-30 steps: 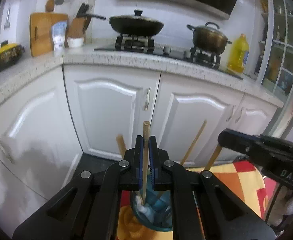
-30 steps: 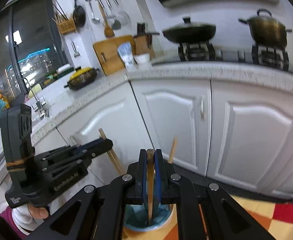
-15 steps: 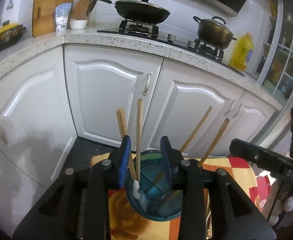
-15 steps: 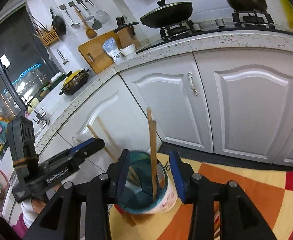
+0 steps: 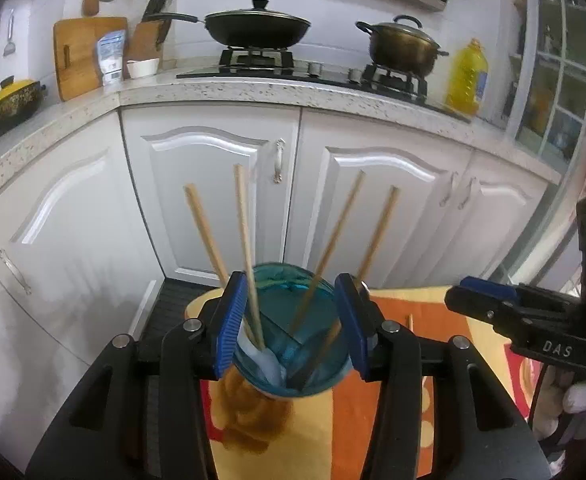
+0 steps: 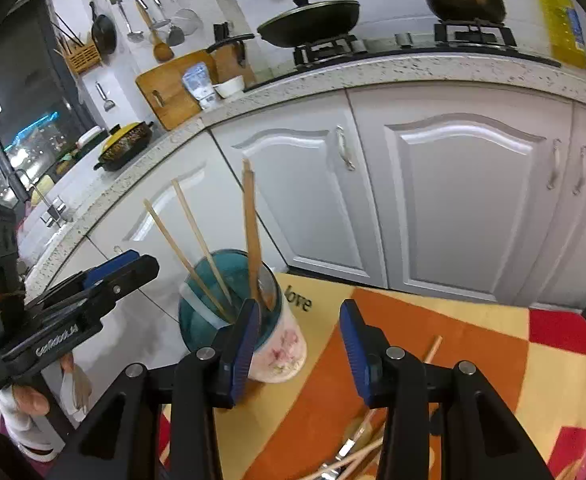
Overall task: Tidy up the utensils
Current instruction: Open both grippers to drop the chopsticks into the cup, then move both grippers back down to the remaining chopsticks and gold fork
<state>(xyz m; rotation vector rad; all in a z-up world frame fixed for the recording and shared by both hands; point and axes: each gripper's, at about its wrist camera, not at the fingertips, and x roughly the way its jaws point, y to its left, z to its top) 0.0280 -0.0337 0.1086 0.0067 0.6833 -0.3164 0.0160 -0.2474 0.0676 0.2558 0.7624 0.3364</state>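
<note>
A teal-lined cup point(image 5: 289, 344) with a floral outside point(image 6: 253, 332) stands on the patterned cloth and holds several wooden chopsticks point(image 5: 245, 248) that lean out of it. My left gripper point(image 5: 293, 332) is open and empty, its blue pads either side of the cup's mouth. My right gripper point(image 6: 299, 344) is open and empty, just right of the cup, above the cloth. More chopsticks and utensils point(image 6: 353, 456) lie loose on the cloth below the right gripper.
The cloth point(image 6: 473, 352) in orange, yellow and red covers a small table. White cabinet doors point(image 5: 213, 192) stand close behind it. The counter above carries a wok point(image 5: 253, 26), a pot point(image 5: 401, 42) and an oil bottle point(image 5: 467, 78).
Both grippers held a chopstick upright over the cup, then opened and let it drop in. Both have since pulled back, the right one off to the cup's right.
</note>
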